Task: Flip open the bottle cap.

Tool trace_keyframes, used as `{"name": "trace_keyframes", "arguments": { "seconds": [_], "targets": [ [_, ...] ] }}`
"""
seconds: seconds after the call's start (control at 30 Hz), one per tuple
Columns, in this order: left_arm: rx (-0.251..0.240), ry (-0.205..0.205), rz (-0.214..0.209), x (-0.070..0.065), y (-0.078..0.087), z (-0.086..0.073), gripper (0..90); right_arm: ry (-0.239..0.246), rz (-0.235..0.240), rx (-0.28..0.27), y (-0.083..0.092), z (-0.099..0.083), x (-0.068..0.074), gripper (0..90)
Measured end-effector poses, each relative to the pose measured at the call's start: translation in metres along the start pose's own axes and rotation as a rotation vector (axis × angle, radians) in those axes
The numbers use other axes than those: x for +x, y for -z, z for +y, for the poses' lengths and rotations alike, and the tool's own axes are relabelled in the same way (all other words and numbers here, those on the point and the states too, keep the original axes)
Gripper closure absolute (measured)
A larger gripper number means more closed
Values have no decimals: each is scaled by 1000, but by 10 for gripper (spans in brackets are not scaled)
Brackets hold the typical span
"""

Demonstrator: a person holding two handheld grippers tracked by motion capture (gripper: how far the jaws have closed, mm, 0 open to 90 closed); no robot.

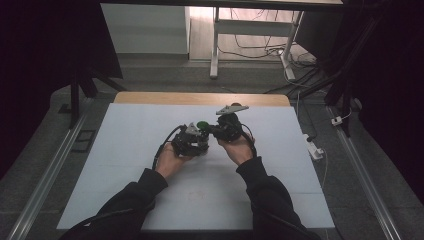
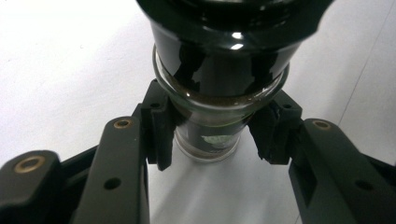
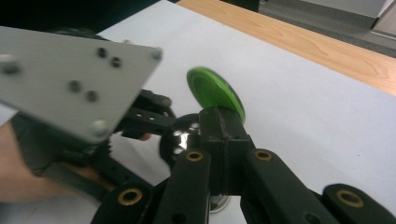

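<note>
A dark glass bottle [image 2: 219, 70] with a glossy black body is clamped between the pads of my left gripper [image 2: 217, 137], which grips its narrower glass part. From above, the left gripper [image 1: 196, 137] and right gripper [image 1: 212, 130] meet nose to nose over the middle of the white table [image 1: 125, 165]. A round green cap [image 3: 215, 91] stands on edge in the shut jaws of my right gripper [image 3: 224, 123]; from above the cap [image 1: 201, 124] is a green dot between the two grippers. The bottle [image 3: 180, 140] lies just left of the cap, under the left gripper's grey plate [image 3: 74, 88].
A wooden strip [image 1: 200, 98] runs along the table's far edge. Beyond it a white desk frame [image 1: 215, 45] stands among loose cables [image 1: 260, 50] on the floor. A white power strip [image 1: 314, 149] lies off the table's right edge. Dark stands flank both sides.
</note>
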State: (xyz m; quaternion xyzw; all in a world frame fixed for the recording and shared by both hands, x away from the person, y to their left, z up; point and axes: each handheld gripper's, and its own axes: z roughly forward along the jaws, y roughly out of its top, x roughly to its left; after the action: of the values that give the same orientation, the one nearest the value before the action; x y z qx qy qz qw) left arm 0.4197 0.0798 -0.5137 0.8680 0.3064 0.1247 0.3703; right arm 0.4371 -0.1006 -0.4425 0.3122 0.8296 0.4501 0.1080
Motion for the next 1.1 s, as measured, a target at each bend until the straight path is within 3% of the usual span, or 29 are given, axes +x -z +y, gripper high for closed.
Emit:
{"name": "trace_keyframes", "arguments": {
  "seconds": [0.13, 0.33, 0.5, 0.6, 0.87, 1.1],
  "targets": [
    [-4, -3, 0, 0, 0, -1, 534, -14, -3, 1, -1, -1, -4, 892],
    [-4, -13, 10, -1, -1, -1, 528, 3, -2, -1, 4, -2, 0, 889],
    [2, -12, 6, 0, 0, 0, 523, 25, -10, 8, 10, -4, 6, 815],
    [10, -10, 6, -1, 0, 0, 509, 13, -6, 11, 12, -6, 6, 768],
    [31, 4, 8, -3, 8, -2, 376, 8, -17, 36, 17, -13, 6, 626],
    [57, 79, -31, -2, 17, -5, 225, -6, -12, 51, 23, -20, 11, 473]
  ]
}}
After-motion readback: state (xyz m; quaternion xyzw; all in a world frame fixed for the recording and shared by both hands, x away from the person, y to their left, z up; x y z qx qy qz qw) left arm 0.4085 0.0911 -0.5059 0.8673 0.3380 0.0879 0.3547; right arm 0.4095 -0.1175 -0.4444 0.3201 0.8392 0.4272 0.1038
